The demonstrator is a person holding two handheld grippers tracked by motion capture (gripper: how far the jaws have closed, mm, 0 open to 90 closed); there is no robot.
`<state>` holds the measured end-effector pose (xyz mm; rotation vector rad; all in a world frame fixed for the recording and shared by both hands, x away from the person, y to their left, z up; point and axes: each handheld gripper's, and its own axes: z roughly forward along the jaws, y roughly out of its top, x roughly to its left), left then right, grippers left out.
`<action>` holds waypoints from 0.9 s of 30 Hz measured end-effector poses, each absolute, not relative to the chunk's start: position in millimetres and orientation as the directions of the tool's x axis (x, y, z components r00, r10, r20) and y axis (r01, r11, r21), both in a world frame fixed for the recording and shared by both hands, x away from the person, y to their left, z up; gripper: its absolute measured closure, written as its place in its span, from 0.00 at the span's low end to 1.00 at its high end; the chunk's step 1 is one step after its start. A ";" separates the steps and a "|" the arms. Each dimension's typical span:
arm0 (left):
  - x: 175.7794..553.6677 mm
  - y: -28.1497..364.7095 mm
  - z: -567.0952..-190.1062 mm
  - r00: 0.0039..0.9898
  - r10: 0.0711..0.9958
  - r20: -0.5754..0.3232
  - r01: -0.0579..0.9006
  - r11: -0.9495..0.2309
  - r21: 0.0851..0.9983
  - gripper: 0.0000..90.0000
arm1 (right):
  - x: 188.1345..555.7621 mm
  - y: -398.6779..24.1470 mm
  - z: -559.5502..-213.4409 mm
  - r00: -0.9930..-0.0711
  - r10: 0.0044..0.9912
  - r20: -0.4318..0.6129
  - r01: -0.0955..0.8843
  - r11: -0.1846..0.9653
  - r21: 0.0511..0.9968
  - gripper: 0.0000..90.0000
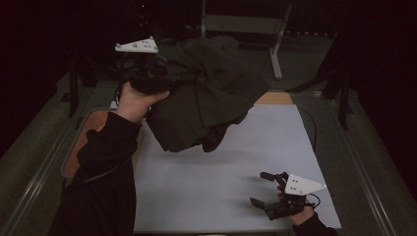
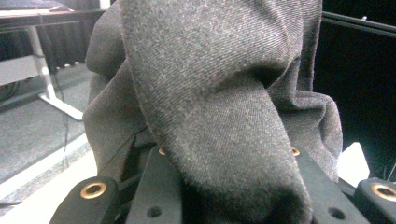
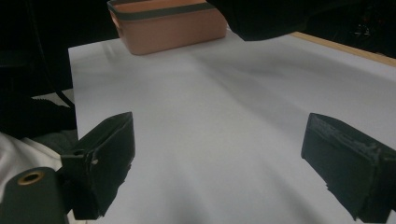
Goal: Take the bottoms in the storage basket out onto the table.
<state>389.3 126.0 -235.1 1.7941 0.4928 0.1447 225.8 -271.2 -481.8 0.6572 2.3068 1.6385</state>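
Dark grey twill cloth [image 1: 206,98], some kind of bunched-up garment, is hanging in the air over the far left part of the desk [image 1: 221,187], and none of it seems to touch the pale surface. The left gripper [image 1: 147,81] has it, clamped tight on a thick fold; from the left gripper view the fabric [image 2: 210,116] bulges right up between the black jaws and hides the tips completely.

The right gripper [image 1: 268,189] is parked low near the front right corner of the desk, jaws spread wide with nothing in them, just bare white desk between the pads in its own view.

My read: this is the carry stage, cloth lifted and on its way somewhere, not laid out yet. The next move probably calls for lowering it onto the open middle of the desk, and the free gripper coming in to catch a loose edge so it can be spread or folded. Finding an actual edge in that wad looks like the tricky bit.

Other stuff: a salmon-coloured plastic bin with a dark rim [image 3: 168,23] sits at the left end of the desk, right under the raised forearm and the cloth, so a drooping tail could snag or drop into it. A white-legged frame [image 1: 275,44] stands on the floor beyond, well clear.
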 end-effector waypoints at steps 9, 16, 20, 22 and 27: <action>401.2 95.9 -253.8 0.904 0.397 -0.157 0.263 -0.229 0.937 0.83 | 226.0 -272.7 -481.7 -0.869 0.491 0.066 0.221 0.264 0.939 0.11; 409.7 80.7 -274.8 0.899 0.410 -0.154 0.276 -0.257 0.926 0.83 | 226.2 -273.2 -482.0 -0.869 0.490 0.068 0.222 0.263 0.939 0.11; 414.3 71.6 -288.3 0.896 0.416 -0.155 0.288 -0.278 0.916 0.83 | 226.2 -272.8 -482.1 -0.869 0.490 0.066 0.221 0.266 0.938 0.11; 416.7 67.6 -295.2 0.893 0.419 -0.163 0.299 -0.282 0.912 0.83 | 226.1 -272.8 -482.1 -0.870 0.489 0.067 0.221 0.266 0.938 0.11; 422.4 60.7 -308.4 0.890 0.417 -0.182 0.321 -0.292 0.901 0.83 | 226.2 -273.3 -482.1 -0.868 0.491 0.067 0.222 0.264 0.938 0.11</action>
